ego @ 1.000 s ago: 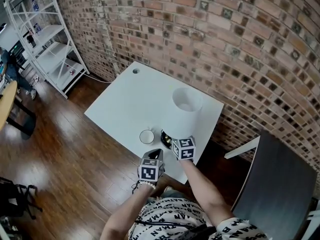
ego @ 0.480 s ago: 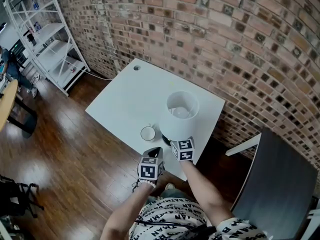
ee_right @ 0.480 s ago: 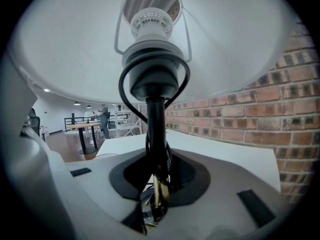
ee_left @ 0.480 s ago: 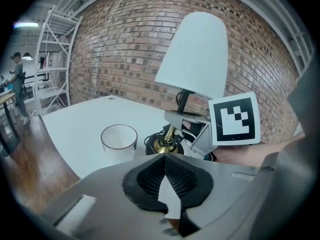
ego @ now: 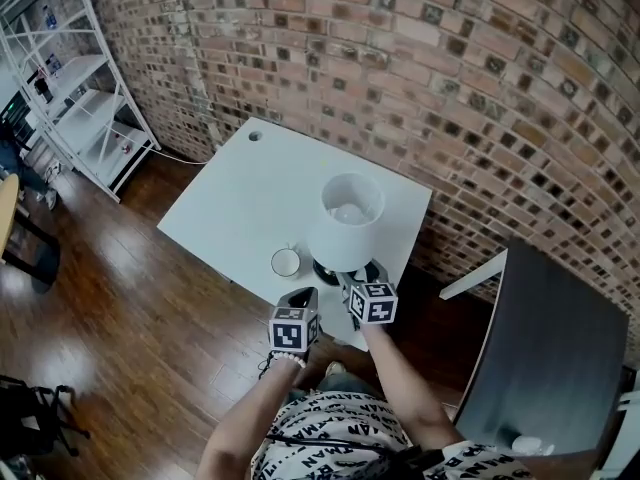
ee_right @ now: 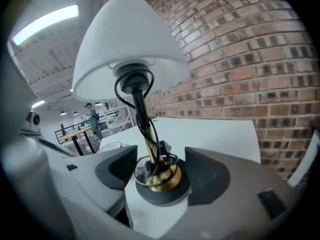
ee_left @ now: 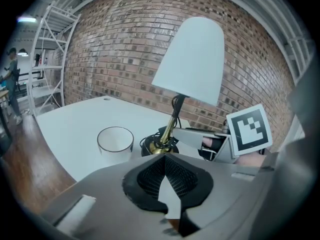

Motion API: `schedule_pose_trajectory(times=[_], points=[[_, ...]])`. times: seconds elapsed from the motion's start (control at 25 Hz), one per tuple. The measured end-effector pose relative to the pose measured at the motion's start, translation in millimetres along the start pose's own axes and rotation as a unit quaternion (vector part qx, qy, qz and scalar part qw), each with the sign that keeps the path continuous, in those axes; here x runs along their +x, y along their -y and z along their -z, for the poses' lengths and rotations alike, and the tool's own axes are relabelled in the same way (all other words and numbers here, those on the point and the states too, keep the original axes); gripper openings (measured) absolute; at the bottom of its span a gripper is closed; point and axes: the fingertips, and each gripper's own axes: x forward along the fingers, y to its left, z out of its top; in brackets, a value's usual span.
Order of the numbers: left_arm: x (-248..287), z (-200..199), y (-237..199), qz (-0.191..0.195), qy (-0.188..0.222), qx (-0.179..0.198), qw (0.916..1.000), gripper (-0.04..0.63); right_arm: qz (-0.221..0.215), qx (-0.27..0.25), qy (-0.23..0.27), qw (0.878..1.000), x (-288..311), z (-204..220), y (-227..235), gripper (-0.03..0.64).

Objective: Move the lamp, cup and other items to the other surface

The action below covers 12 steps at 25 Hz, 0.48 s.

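A lamp with a white shade (ego: pixel 346 216) stands near the front right corner of the white table (ego: pixel 240 183). Its brass stem (ee_right: pixel 148 144) leans, and a black cord is wound round its dark round base (ee_right: pixel 161 190). My right gripper (ee_right: pixel 160 170) has just been opening. Its pads now stand on either side of the base, and I see no squeeze on it. A clear cup (ego: pixel 285 262) sits just left of the lamp, also in the left gripper view as the cup (ee_left: pixel 115 140). My left gripper (ee_left: pixel 165 160) hovers shut and empty at the table's front edge.
To the right stands a dark grey surface (ego: pixel 555 353) with a white bar (ego: pixel 476 276) at its near side. A brick wall (ego: pixel 470 98) runs behind the table. White shelving (ego: pixel 75 103) stands at the far left on the wooden floor (ego: pixel 110 298).
My right gripper has moved forward to the lamp's foot and its jaws have opened round the base. The left gripper has stayed put. The head view has shifted slightly.
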Motion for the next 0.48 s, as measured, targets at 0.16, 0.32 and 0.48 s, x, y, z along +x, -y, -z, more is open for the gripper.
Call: schedule_pose_trajectory(times=[0.16,0.32,0.48], points=[[-3.9,2.9,9.4,0.034,-0.006,0.019,0.9992,0.002,0.042,0.026,-0.054,0.997,-38.9,22.3,8.7,0.351],[-15.2,-2.7,19.1,0.065,-0.008,0.041,0.997,0.002,0.08,0.038,-0.08,0.993,-78.6,23.4,0.1,0.351],[-24.4,-4.6,35.0,0.099,-0.006,0.065,0.9929,0.002,0.126,0.049,-0.08,0.988,-117.9,23.2,-3.2,0.351]])
